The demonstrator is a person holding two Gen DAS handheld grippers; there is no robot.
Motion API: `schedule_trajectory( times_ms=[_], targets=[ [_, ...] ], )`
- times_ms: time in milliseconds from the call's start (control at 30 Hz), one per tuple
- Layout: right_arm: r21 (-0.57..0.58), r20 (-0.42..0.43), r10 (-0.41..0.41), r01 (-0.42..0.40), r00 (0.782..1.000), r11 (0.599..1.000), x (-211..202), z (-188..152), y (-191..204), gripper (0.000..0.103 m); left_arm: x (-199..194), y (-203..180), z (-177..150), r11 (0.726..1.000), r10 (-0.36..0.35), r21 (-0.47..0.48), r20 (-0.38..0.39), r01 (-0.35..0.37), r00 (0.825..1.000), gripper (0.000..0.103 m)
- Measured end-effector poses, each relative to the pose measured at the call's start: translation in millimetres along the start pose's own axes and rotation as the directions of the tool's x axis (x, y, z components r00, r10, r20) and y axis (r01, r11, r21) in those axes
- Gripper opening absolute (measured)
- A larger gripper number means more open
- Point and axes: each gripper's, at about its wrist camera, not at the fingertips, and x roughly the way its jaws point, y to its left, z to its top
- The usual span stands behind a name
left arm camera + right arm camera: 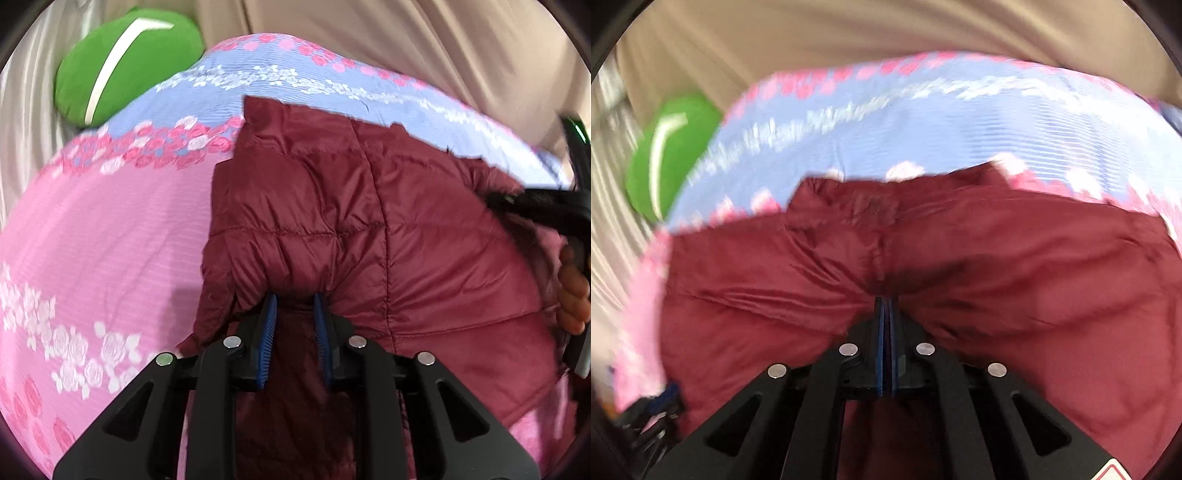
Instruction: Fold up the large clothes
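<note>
Both grippers [295, 306] [886, 306] on maroon jacket [369, 221]

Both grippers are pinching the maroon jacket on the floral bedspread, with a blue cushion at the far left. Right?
One slip: the cushion is green, not blue, as the left wrist view shows. The rest holds: the left gripper and right gripper both pinch the maroon jacket on the floral bedspread.
</note>
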Motion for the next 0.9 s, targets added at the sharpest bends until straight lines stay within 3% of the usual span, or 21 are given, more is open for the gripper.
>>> schedule_trajectory(
  times_ms=[67, 167, 233, 300, 400, 467, 633, 767, 900],
  targets=[
    [0.009, 0.044, -0.018, 0.018, 0.999, 1.0, -31, -8, -18, 0.004, -17, 11, 0, 0.998, -0.043, -0.038, 0.022, 0.044, 0.999, 0.04],
    [0.039, 0.1, -0.126, 0.122, 0.987, 0.992, -74, -32, -57, 0.007, -44, 20, -3, 0.999, -0.015, -0.047, 0.078, 0.018, 0.997, 0.059],
    [0.09, 0.116, -0.209, 0.2, 0.971, 0.976, -94, -51, -87, 0.007, -51, 25, -7, 0.998, -0.01, -0.055, 0.08, 0.015, 0.997, 0.059],
    [0.168, 0.111, -0.324, 0.303, 0.939, 0.938, -112, -74, -123, 0.012, -50, 30, -11, 0.995, -0.042, -0.087, 0.05, 0.046, 0.998, 0.059],
    [0.24, 0.067, -0.312, 0.288, 0.948, 0.927, -115, -93, -158, 0.014, -37, 31, -17, 0.988, -0.091, -0.128, 0.01, 0.092, 0.996, 0.059],
    [0.24, 0.037, -0.283, 0.267, 0.958, 0.933, -101, -99, -171, 0.016, -21, 23, -20, 0.992, -0.059, -0.116, -0.018, 0.056, 0.998, 0.059],
    [0.237, 0.054, -0.371, 0.349, 0.927, 0.907, -113, -99, -167, 0.024, -1, 12, -23, 0.997, 0.027, -0.074, -0.025, -0.028, 0.999, 0.062],
    [0.113, 0.172, -0.242, 0.225, 0.955, 0.968, -144, -93, -106, 0.024, -13, 15, -24, 0.995, 0.02, -0.101, -0.025, -0.023, 0.999, 0.061],
    [-0.095, 0.122, -0.015, 0.027, 0.992, 0.995, -132, -92, -29, 0.024, -21, 14, -25, 0.992, 0.0, -0.128, -0.03, -0.004, 1.0, 0.062]
  ],
)
